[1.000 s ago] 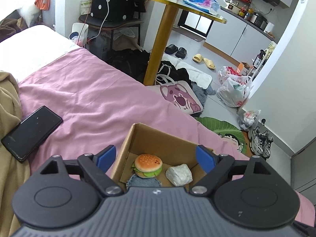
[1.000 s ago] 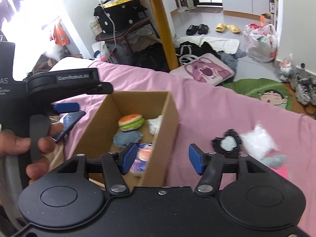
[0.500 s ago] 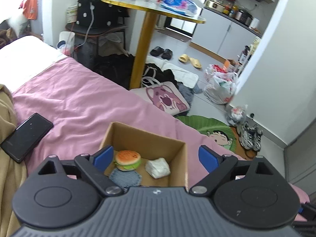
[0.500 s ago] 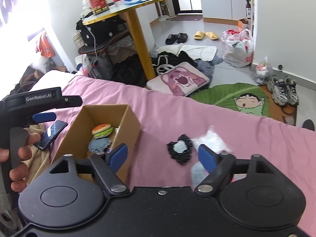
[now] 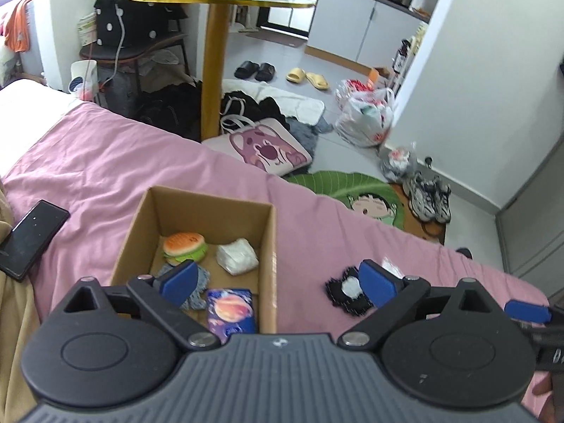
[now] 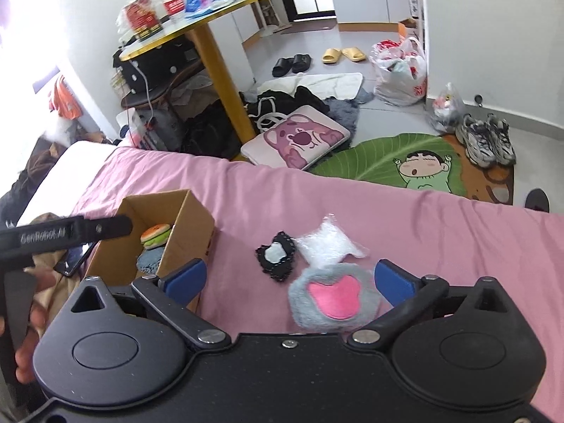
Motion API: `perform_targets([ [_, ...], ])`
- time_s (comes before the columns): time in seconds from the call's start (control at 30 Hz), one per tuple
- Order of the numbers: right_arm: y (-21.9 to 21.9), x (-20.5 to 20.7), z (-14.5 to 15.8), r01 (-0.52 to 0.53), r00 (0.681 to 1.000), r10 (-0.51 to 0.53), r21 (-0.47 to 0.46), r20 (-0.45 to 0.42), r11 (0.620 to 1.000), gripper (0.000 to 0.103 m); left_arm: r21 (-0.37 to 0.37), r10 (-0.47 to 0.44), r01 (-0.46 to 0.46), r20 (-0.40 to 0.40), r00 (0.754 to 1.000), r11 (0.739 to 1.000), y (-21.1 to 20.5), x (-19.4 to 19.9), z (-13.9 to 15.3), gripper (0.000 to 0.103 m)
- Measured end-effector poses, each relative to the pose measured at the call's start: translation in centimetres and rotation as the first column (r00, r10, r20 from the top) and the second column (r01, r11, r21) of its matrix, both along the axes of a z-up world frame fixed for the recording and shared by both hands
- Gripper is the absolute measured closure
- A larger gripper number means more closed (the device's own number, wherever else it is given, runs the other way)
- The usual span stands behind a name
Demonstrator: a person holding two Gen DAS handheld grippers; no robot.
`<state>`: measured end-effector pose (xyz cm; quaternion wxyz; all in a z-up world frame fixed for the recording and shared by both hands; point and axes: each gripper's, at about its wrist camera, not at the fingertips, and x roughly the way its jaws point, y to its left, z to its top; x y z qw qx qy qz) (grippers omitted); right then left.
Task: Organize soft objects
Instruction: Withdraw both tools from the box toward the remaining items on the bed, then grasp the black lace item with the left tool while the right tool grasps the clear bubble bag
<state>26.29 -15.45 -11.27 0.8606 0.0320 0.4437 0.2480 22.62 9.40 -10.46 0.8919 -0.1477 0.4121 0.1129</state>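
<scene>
1. Left tongs wide apart, holding nothing, hanging over the near right corner of the cardboard box on the pink bed.
2. Right tongs also wide apart and holding nothing, over the loose items to the right of the box.
3. Still out on the bed: grey furry paw with a pink pad, nearest the right tongs, roughly between the two blue pads; black lacy patch just beyond it on the left; clear plastic bag just beyond on the right, touching or overlapping the paw's far edge, cannot tell which.
4. Handling, judged: the paw looks light and squashy and will give under a pinch, so take it across the middle of the body rather than by the fur fringe. The patch is flat and floppy; pinch an edge, it will dangle. The bag looks slippery and crinkly, so grab a bunched part.
5. Box is open at the top and sits left of the loose items. Inside: toy burger at the far left, white wrapped lump at the far right, blue-grey fabric piece partly under the left pad, purple packet at the near wall.
6. Room is left in the box, mostly near the middle.
7. Black phone lies on the bed left of the box; not soft, likely to be left alone.
</scene>
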Motion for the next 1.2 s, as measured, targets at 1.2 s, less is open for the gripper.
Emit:
perform_targets([
  [1.2, -8.7, 4.8, -3.6, 0.089, 0.990, -0.074, 0.128, -0.117, 0.988, 0.000, -0.076, -0.121, 0.113, -0.104, 0.987, 0.991, -9.4, 3.8, -2.0, 0.006],
])
